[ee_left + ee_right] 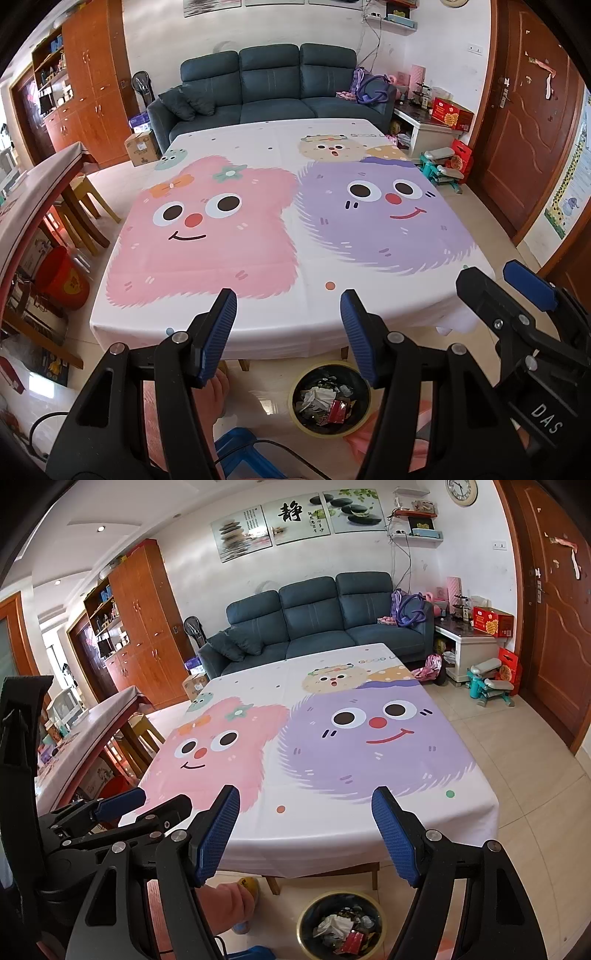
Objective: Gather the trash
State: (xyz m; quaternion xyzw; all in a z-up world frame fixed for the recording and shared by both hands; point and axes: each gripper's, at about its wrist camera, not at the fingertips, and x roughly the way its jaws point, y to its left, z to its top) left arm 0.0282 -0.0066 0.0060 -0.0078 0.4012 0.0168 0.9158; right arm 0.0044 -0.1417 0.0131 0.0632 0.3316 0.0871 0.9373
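Note:
A round bin point(330, 398) with a yellow rim stands on the floor below the table's near edge, holding crumpled white paper and red wrappers; it also shows in the right wrist view as the bin point(341, 926). The table point(258, 325) wears a cartoon cloth with a pink and a purple face, and no trash shows on it. My left gripper point(288, 308) hangs open above the near edge with nothing between its blue pads. My right gripper point(306, 805) is open too, also empty, and appears as the right gripper point(506, 284) at the right of the left wrist view.
A dark blue sofa point(325, 624) stands behind the table. A second table point(85, 734) with stools is at the left, a white side cabinet point(469, 650) and toys at the right. A person's knee point(229, 904) and a blue stool point(240, 454) are below me.

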